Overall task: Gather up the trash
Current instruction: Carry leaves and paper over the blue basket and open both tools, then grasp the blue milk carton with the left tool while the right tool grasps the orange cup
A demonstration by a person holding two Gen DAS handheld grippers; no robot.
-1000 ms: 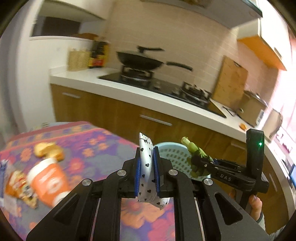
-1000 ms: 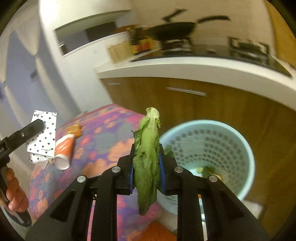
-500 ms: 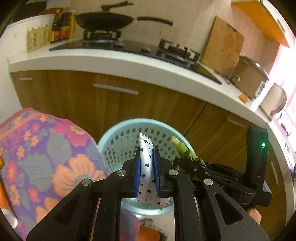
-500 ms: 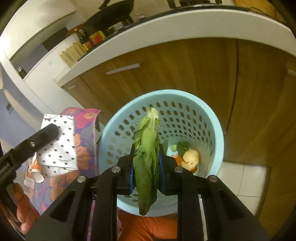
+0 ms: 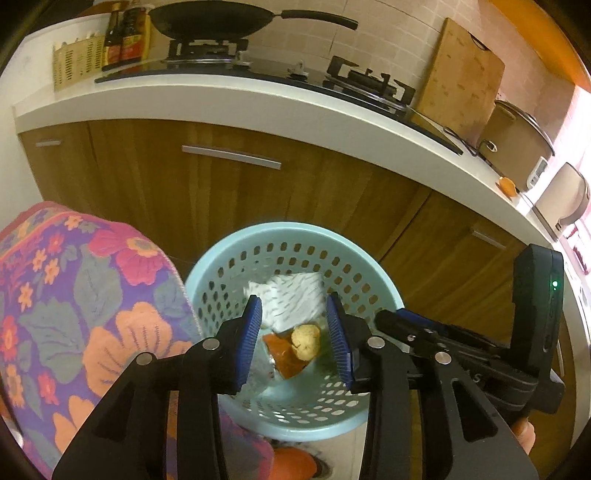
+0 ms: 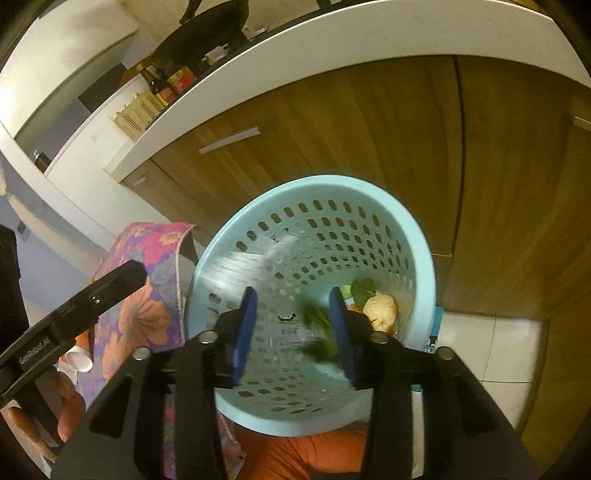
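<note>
A pale blue perforated bin stands on the floor below both grippers. My left gripper hangs over it, jaws opening, nothing pressed between the pads. The white black-dotted wrapper is blurred, falling inside the bin, and shows as a streak in the right wrist view. My right gripper is also over the bin with jaws opening. The green leaf is blurred, dropping past the right pad. A yellowish food lump and an orange scrap lie at the bottom.
A table with a flowered cloth borders the bin on the left. Wooden cabinets and a white counter with a wok stand behind. An orange-clad leg is below the bin.
Both grippers' jaws have spread. The dotted wrapper left the left pads and the green leaf left the right pads, both now falling into the bin. Earlier, both hands swung from the table over the bin.
</note>
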